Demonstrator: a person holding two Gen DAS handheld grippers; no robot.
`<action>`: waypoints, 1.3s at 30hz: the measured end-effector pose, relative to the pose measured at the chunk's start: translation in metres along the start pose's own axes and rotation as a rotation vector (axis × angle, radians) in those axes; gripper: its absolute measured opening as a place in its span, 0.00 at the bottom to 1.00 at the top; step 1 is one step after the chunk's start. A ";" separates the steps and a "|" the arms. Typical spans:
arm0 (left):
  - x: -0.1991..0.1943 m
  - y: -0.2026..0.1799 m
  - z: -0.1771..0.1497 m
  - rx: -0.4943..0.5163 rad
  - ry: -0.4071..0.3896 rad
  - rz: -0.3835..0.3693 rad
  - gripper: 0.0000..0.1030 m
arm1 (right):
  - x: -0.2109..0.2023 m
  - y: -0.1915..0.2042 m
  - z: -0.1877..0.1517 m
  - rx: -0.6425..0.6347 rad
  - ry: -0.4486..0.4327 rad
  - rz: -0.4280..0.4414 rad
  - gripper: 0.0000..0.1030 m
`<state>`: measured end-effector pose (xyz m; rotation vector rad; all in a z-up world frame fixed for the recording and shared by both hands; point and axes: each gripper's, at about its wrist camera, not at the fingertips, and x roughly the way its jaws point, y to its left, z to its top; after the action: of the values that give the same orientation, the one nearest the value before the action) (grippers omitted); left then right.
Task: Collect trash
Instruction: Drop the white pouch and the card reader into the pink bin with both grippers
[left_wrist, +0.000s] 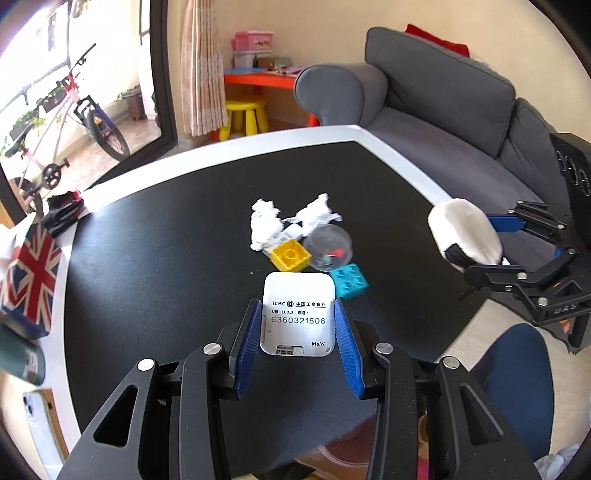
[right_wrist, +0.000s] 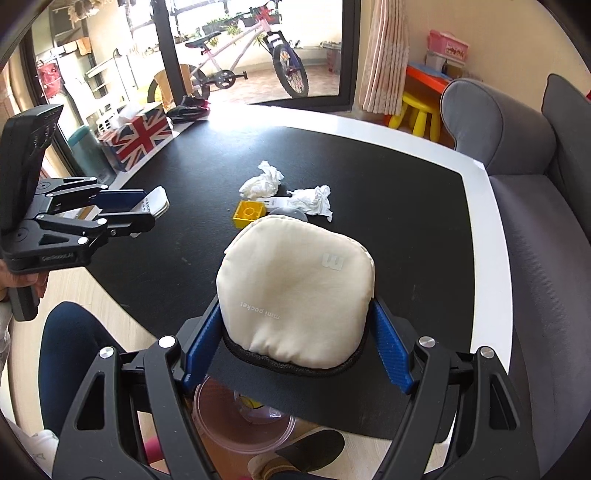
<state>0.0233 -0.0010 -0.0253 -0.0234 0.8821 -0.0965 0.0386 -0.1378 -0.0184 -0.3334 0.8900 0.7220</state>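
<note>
Left gripper clamps a white card-like device; right gripper grips a cream pouch; crumpled tissues lie mid-frame.

Crumpled tissues, yellow block, clear dome clustered mid-table, black mat bare around them

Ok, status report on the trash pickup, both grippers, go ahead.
Left gripper shut on white bank card reader. Right gripper shut on cream pouch. Two tissue wads untouched on table, toy blocks beside them.
</note>
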 end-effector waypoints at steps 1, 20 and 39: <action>-0.006 -0.004 -0.002 0.001 -0.010 -0.003 0.38 | -0.004 0.002 -0.003 0.000 -0.006 0.003 0.73; -0.049 -0.048 -0.066 -0.021 -0.033 -0.033 0.38 | -0.042 0.044 -0.075 -0.036 0.004 0.066 0.73; -0.051 -0.061 -0.110 -0.048 0.004 -0.068 0.38 | -0.025 0.065 -0.126 -0.023 0.063 0.153 0.90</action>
<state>-0.0985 -0.0546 -0.0525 -0.0981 0.8877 -0.1391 -0.0903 -0.1705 -0.0720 -0.3124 0.9750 0.8670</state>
